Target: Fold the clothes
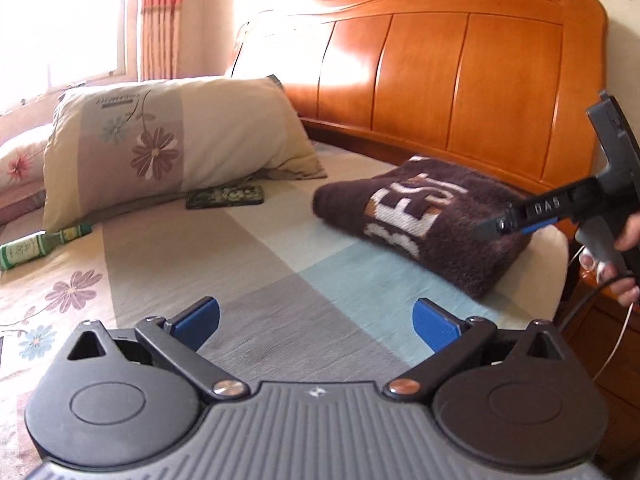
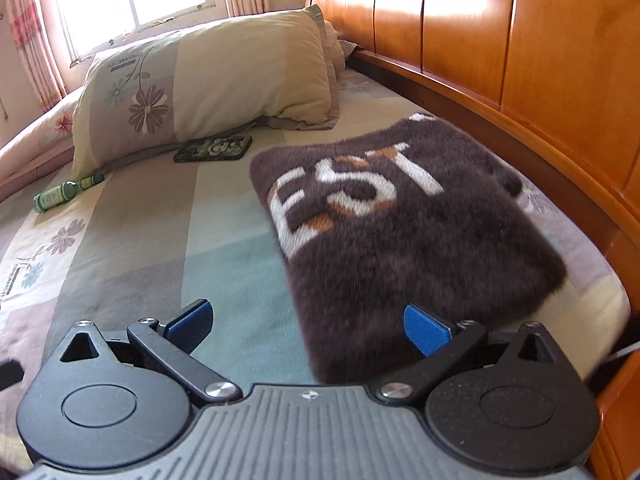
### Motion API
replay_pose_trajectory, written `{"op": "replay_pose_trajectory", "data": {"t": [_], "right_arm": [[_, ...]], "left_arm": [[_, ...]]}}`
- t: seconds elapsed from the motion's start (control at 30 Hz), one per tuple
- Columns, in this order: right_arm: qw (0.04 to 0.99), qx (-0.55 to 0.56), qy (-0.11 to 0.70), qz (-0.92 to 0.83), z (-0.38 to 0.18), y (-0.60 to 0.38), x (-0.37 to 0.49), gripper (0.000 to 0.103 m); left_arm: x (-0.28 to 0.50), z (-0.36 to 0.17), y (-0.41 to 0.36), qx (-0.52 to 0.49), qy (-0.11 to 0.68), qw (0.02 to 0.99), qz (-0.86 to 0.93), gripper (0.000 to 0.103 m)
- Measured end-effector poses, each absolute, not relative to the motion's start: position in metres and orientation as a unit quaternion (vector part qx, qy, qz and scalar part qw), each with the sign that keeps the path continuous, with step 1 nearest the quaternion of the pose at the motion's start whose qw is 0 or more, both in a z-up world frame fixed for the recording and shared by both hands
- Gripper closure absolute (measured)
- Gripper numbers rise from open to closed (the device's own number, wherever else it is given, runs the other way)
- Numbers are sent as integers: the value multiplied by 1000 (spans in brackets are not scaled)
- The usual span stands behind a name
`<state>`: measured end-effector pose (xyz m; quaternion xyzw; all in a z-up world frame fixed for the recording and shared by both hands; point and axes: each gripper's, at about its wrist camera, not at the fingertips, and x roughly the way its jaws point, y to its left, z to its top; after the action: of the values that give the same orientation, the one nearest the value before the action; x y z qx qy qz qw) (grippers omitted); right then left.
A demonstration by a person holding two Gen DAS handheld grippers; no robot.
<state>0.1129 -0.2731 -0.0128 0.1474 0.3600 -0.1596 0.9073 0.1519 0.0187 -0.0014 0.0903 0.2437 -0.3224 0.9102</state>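
A folded brown fuzzy garment [image 2: 400, 236] with white and orange lettering lies flat on the bed [image 2: 168, 240], close along the wooden headboard [image 2: 520, 60] and near the mattress's corner. Both tools are empty — each pair of jaws stands spread wide with nothing between the blue pads.

The right gripper [image 2: 306, 326] hovers just over the garment's near edge: the fabric's corner lies under the gap between its jaws, with the right-side pad above the brown pile and the left-side pad over bare sheet. Whether either pad touches the cloth cannot be told. In the left wrist view the right gripper [image 1: 490, 230] shows from the side over the garment [image 1: 424, 220], a hand [image 1: 624, 248] on its grip.

The left gripper [image 1: 316, 324] hangs over the plain striped sheet, well apart from the garment, which sits ahead and to its right.

Farther off, a floral pillow [image 2: 208, 84] leans by the headboard, with a dark phone [image 2: 214, 148] and a green bottle [image 2: 64, 194] lying on the sheet beside it.
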Motion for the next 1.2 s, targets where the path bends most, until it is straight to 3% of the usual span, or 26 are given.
{"op": "replay_pose_trajectory", "data": {"t": [0.23, 0.67, 0.93, 1.2], "right_arm": [[901, 160, 366, -169, -16, -254, 66, 0], [892, 114, 375, -226, -12, -210, 30, 0], [892, 122, 364, -238, -5, -185, 10, 0], [894, 121, 335, -271, 12, -173, -9, 0]], "left_arm": [[126, 0, 4, 129, 210, 913, -325, 1], [104, -5, -20, 166, 254, 891, -338, 1], [109, 7, -14, 115, 304, 873, -363, 1], [107, 25, -16, 114, 303, 873, -365, 1]]}}
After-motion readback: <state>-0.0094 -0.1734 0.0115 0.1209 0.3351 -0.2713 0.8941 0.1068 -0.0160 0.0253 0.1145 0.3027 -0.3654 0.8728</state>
